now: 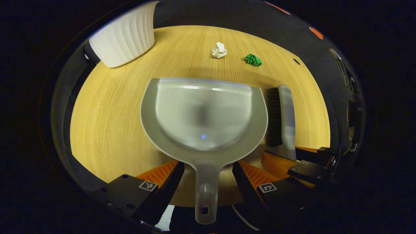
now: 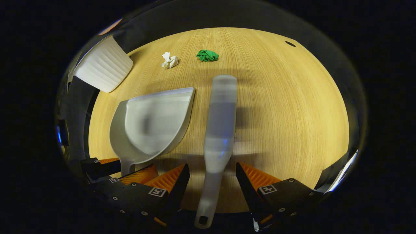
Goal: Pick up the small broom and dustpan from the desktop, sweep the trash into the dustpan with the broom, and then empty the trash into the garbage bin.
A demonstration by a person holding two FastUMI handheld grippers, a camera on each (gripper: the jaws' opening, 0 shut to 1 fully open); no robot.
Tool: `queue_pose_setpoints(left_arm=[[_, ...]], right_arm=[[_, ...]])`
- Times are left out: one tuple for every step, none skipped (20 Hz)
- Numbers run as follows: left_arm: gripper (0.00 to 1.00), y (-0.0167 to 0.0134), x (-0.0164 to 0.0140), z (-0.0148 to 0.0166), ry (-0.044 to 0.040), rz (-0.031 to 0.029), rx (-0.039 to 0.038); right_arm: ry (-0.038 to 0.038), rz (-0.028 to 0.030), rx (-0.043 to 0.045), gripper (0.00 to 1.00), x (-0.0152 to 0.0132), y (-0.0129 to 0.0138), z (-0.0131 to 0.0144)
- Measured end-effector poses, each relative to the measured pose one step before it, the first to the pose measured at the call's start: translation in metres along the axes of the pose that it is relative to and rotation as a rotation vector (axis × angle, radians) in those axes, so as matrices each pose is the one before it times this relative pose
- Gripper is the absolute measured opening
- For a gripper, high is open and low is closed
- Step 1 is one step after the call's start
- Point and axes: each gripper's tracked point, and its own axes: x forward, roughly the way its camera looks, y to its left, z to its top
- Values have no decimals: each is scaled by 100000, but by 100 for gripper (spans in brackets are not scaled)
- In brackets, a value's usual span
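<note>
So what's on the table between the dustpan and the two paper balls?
Nothing. In the left gripper view, bare wooden table lies between the dustpan and the white paper ball and green paper ball.

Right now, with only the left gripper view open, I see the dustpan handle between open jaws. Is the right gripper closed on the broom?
Observer: No. The right gripper is open; the broom handle lies between its jaws, with a gap on each side.
Operator: Does the handle reach back past those jaws?
Observer: Yes. Its holed end extends behind them, toward the camera.
</note>
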Motion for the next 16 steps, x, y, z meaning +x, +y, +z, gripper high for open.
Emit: queue_pose_setpoints(left_arm=[[95,-60,57,257,694,-98,43],[92,-123,311,248,1205,-326,49],[83,-29,-187,-95,420,-325,-184],[77,-11,15,93,831,325,7],[65,46,240,88,1017,322,-118],[60,117,27,99,1008,-94,-610],[57,4,109,-136,289,12,-1123],[53,-143,87,-103,1007,-429,-643],[49,62,-157,-194,769,20,-17],[48,-93,142,78,519,-201,159],[44,-142,-37,-35,494,-532,605],[41,-31,-14,58,267,-288,718],[37,7,-82,5,619,-438,1094],[36,3,-139,105,-276,-345,283],[34,135,-26,5,676,-317,603],[33,27,10,111,-65,-483,394]], right_arm=[[397,-338,142,83,112,-43,7],[255,-192,235,74,84,-207,187],[568,-313,143,68,153,14,-13],[218,-829,122,57,47,-192,78],[5,-266,567,50,22,-138,200],[576,-406,577,37,193,-125,10],[422,-450,360,32,201,-99,85],[426,481,-2,27,11,49,90],[457,-304,248,25,-115,-167,-88],[254,104,339,24,27,25,40],[334,326,563,24,-82,35,-87],[532,447,672,22,59,45,26],[505,862,789,22,-6,113,32],[330,445,688,20,-23,-6,128],[89,171,549,19,-34,-64,42],[44,319,292,17,12,-61,165]])
